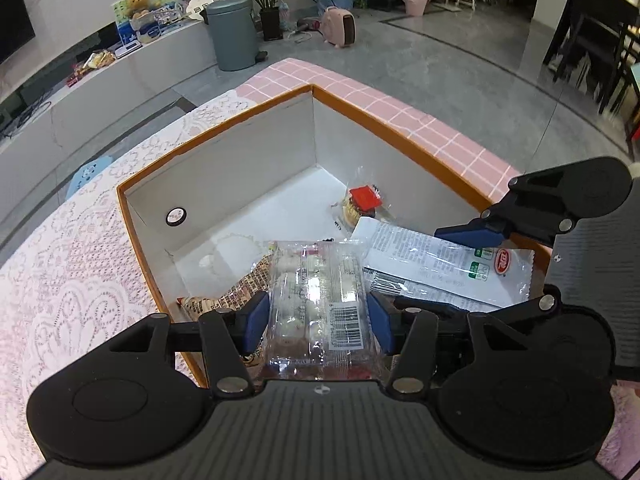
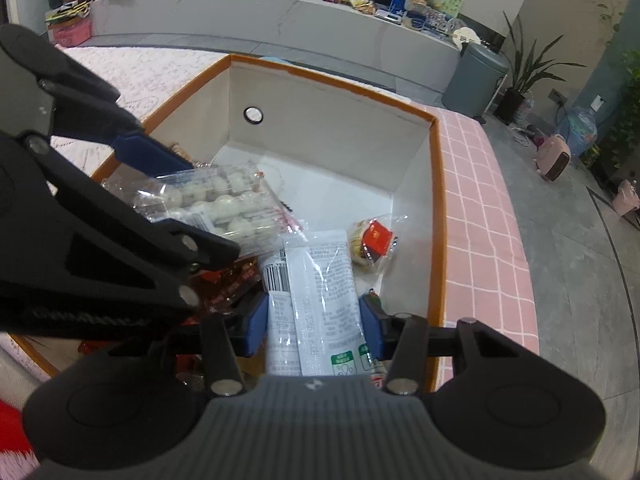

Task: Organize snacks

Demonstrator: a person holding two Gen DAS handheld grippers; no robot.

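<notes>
Desk (image 1: 60, 280): covered with a pink lace cloth, with a pink checked cloth at the far end. It carries one open box (image 1: 224, 120) with an orange rim and white interior.

Box contents: a small wrapped cake with a red label (image 1: 360, 204) lies on the floor of the box near the far corner. A brown-printed packet (image 1: 236, 292) lies against the near wall, partly hidden beneath the held goods.

Left tool (image 1: 318, 318): closed on a clear tray pack of white round sweets (image 1: 316, 280), blue pads pressing both long sides. The pack hangs over the near part of the box interior.

Right tool (image 2: 314, 322): closed on a long white sachet (image 2: 320, 292) printed with text and green marks, held just beside the tray pack, above the box floor and reaching toward the wrapped cake.

Assessment: the step in hand appears to be depositing, with both items inside the box outline but not released. The next move likely calls for lowering each item onto bare floor, then parting the jaws. The two tools stand close together, so staggered release seems advisable.
</notes>
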